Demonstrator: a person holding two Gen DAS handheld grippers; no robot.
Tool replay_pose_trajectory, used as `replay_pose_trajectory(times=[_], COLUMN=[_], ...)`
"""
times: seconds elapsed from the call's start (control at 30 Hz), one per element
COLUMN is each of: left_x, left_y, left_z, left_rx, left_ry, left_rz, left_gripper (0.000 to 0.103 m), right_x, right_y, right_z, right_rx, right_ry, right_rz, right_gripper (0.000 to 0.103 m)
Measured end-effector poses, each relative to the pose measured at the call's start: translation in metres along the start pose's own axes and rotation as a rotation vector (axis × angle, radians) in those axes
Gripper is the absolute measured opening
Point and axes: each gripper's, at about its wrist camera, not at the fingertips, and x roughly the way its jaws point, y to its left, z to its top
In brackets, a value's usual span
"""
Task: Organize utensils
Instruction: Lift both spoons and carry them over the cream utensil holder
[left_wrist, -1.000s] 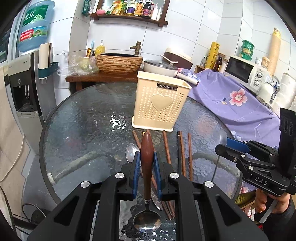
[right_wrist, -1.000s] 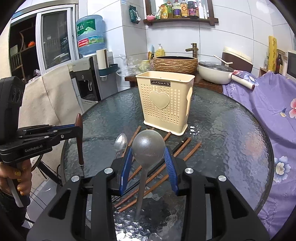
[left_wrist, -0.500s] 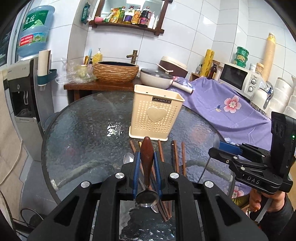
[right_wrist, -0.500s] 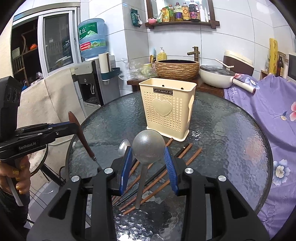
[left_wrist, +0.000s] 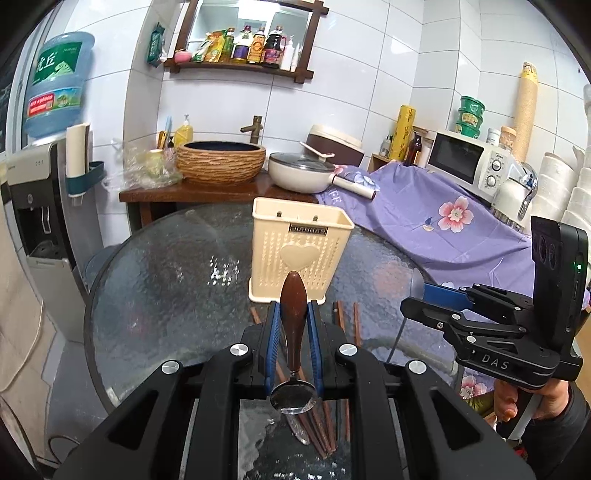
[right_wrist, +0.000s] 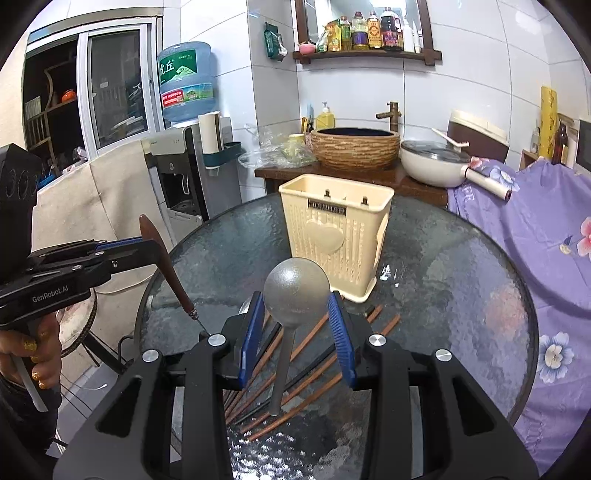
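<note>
Hiding most of the chopsticks (left_wrist: 325, 424) behind the near tool bodies; blurring the holder label (right_wrist: 326, 212) beyond reading.

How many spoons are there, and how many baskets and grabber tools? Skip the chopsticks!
Spoons: 3: brown-handled spoon in the left gripper, grey spoon in the right gripper, loose spoon on the glass table
Cream basket: 1
Grippers: 2
Total: 6
</note>
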Motion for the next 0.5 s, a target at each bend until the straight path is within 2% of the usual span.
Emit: replay_pose_trajectory(times=[0.23,0.33,0.5], left_x=[0.005,0.008,0.013], left_y=[0.002,0.002,-0.002], left_z=[0.046,0.070,0.119], left_rx=[-0.010,-0.017,-0.011], left_ry=[-0.046,-0.067,-0.147], left_rz=[-0.012,-0.014,0.037], left_gripper=[0.014,0.015,0.015], right_x=[0.001,0.003,0.008], right_y=[-0.004,-0.010,-0.022], right_z=[0.040,0.067,0.122], right_rx=[-0.011,0.008,0.034], right_ry=[-0.043,-0.074,-0.144], right_rz=[-0.027,-0.043,-0.105], right_gripper=[0.037,0.037,0.037])
